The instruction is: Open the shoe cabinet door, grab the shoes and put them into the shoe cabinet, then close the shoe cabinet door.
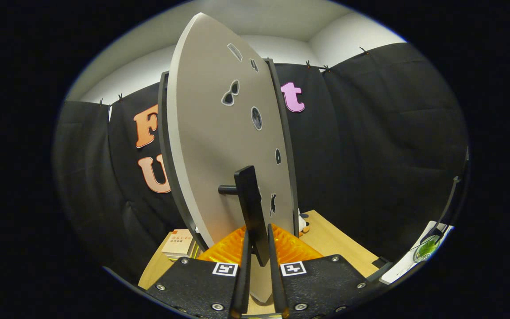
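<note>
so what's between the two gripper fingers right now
In the gripper view, the cabinet door's black handle sits between the gripper fingers, which close on it.

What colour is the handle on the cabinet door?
Black, on a pale grey door; the handle shows in the gripper view, gripped by the gripper.

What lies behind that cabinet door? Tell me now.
Behind the door the dark cabinet frame edges out, with a book and wooden table low down. The cabinet's inside is covered. The gripper has its jaws shut on the door handle.
</note>
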Demonstrator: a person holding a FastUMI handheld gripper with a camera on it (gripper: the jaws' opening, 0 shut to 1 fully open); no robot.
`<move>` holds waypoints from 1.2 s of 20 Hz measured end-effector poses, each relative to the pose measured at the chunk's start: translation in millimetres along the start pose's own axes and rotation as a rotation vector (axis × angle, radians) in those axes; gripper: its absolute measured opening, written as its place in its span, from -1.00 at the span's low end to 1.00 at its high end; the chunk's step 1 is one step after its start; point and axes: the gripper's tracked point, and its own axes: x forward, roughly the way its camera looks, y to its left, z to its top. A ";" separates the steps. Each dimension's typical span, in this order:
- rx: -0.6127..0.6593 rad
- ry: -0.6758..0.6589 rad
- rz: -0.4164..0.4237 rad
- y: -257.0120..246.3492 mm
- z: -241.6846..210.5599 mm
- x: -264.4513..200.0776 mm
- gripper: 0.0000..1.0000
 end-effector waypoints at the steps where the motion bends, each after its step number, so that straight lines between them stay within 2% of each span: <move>1: -0.016 -0.005 -0.008 -2.4 -0.2 -1.1 -0.58; 24: 0.027 -0.005 -0.228 -28.7 0.5 1.9 -0.59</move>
